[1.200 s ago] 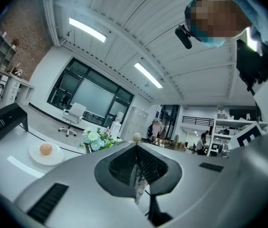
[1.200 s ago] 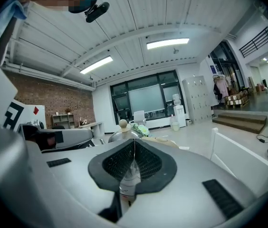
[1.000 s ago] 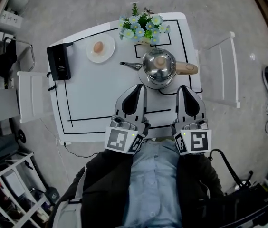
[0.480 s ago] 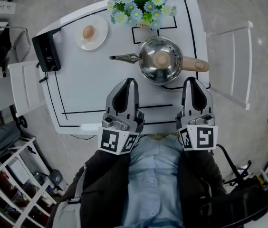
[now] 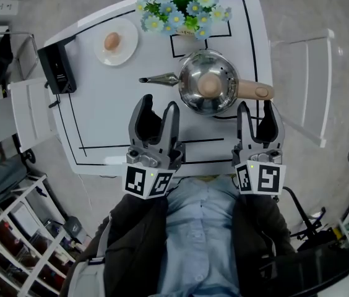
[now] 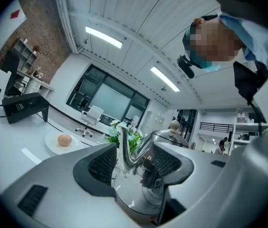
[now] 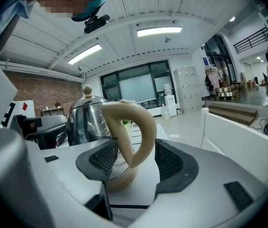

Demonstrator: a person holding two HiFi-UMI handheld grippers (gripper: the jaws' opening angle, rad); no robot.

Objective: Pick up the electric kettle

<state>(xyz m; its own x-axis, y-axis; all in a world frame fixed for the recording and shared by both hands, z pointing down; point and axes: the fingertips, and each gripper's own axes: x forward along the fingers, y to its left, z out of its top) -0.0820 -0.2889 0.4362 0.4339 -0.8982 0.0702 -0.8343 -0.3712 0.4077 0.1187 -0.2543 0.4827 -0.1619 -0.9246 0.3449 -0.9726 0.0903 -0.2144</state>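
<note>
In the head view, the electric kettle (image 5: 206, 88) stands on the white table (image 5: 109, 116). Its spout (image 5: 159, 78) points to the picture's left and its pale handle (image 5: 253, 91) to the right. Your left gripper (image 5: 159, 102) sits near the table's front edge, its tips just short of the spout and apart from the kettle's body. Your right gripper (image 5: 255, 104) is lined up with the handle, its tips just short of it. Both claws are opening and already stand wide, with nothing inside either. I judge that you are on the approach and no grip has been made yet.

In the left gripper view, the jaws are spread and the pads are bare. The steel spout and the shiny body show through the gap, but they lie beyond the tips. This side holds nothing, and I'd say the curved spout is a poor thing to grab.

In the right gripper view, the jaws are just as wide. The cream loop of the handle stands upright in the gap and neither pad presses on it. Your next move is probably to push this gripper forward until the pads flank the loop. Then close on it firmly and lift straight up, keeping the kettle level.
</note>
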